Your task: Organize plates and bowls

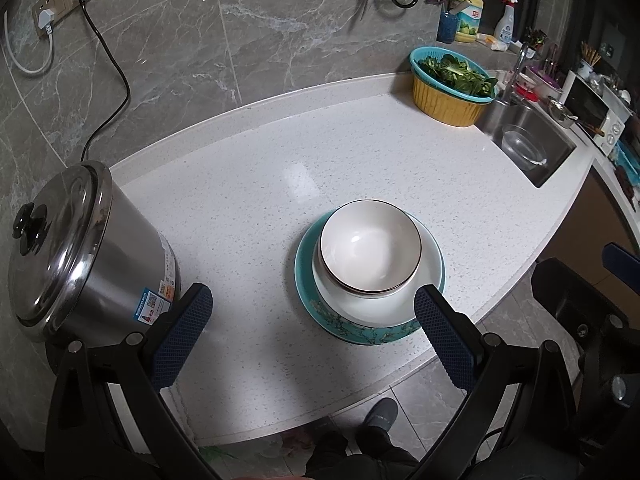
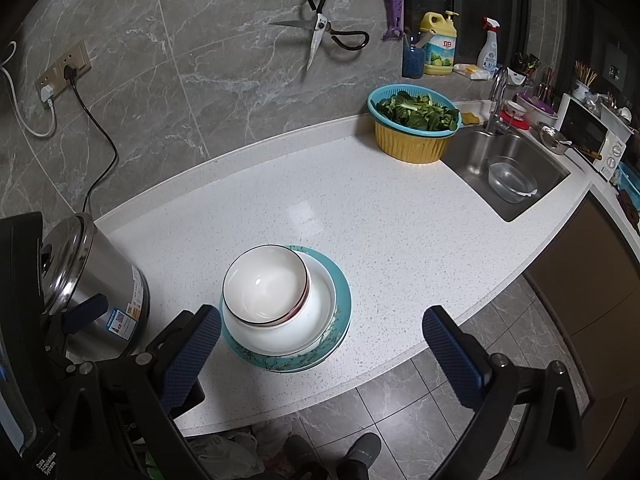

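Observation:
A stack stands near the front edge of the white counter (image 1: 248, 184). A teal floral plate (image 1: 360, 330) is at the bottom, a white plate (image 1: 428, 268) lies on it, and white bowls (image 1: 370, 246) with dark rims are nested on top. The same stack shows in the right wrist view: teal plate (image 2: 340, 292), white plate (image 2: 316, 308), bowls (image 2: 264, 280). My left gripper (image 1: 312, 312) is open and empty, held above the counter just in front of the stack. My right gripper (image 2: 322, 330) is open and empty, with the stack between and beyond its fingers.
A steel lidded pot (image 1: 84, 248) stands left of the stack, its cord plugged into the wall. A yellow and teal basket of greens (image 1: 452, 88) sits at the back right beside the sink (image 1: 532, 140), which holds a clear bowl. Scissors hang on the wall.

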Demonstrator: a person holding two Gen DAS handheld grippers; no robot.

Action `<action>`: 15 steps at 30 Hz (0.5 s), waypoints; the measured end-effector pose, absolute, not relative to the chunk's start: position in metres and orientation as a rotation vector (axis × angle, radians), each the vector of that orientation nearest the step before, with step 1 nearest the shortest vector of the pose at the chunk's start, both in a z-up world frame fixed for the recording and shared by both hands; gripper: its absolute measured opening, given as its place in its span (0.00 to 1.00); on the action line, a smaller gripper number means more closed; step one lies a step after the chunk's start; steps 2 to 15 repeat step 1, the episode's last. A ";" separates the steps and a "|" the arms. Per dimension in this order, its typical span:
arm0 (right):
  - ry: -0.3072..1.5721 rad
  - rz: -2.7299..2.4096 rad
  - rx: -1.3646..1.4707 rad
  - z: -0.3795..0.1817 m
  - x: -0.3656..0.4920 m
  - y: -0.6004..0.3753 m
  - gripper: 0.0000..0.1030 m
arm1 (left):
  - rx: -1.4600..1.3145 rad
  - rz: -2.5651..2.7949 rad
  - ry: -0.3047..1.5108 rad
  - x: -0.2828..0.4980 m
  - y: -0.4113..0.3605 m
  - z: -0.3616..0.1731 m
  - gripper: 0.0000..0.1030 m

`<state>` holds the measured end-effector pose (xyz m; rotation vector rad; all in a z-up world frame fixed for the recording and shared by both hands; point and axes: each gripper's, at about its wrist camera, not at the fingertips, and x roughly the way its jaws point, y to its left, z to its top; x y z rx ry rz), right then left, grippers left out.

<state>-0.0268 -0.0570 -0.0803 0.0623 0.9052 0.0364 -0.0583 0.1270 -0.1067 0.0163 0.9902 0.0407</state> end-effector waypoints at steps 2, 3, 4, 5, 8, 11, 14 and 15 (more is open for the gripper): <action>0.905 0.037 0.061 -0.080 -0.026 -0.057 1.00 | 0.017 0.042 0.989 -0.058 0.127 -0.107 1.00; 0.905 0.037 0.061 -0.080 -0.026 -0.057 1.00 | 0.017 0.042 0.989 -0.058 0.127 -0.107 1.00; 0.905 0.037 0.061 -0.080 -0.026 -0.057 1.00 | 0.017 0.042 0.989 -0.058 0.127 -0.107 1.00; 0.905 0.037 0.061 -0.080 -0.026 -0.057 1.00 | 0.017 0.042 0.989 -0.058 0.127 -0.107 1.00; 0.905 0.037 0.061 -0.080 -0.026 -0.057 1.00 | 0.017 0.042 0.989 -0.058 0.127 -0.107 1.00; 0.905 0.037 0.061 -0.080 -0.026 -0.057 1.00 | 0.017 0.042 0.989 -0.058 0.127 -0.107 1.00; 0.905 0.037 0.061 -0.080 -0.026 -0.057 1.00 | 0.017 0.042 0.989 -0.058 0.127 -0.107 1.00; 0.905 0.037 0.061 -0.080 -0.026 -0.057 1.00 | 0.017 0.042 0.989 -0.058 0.127 -0.107 1.00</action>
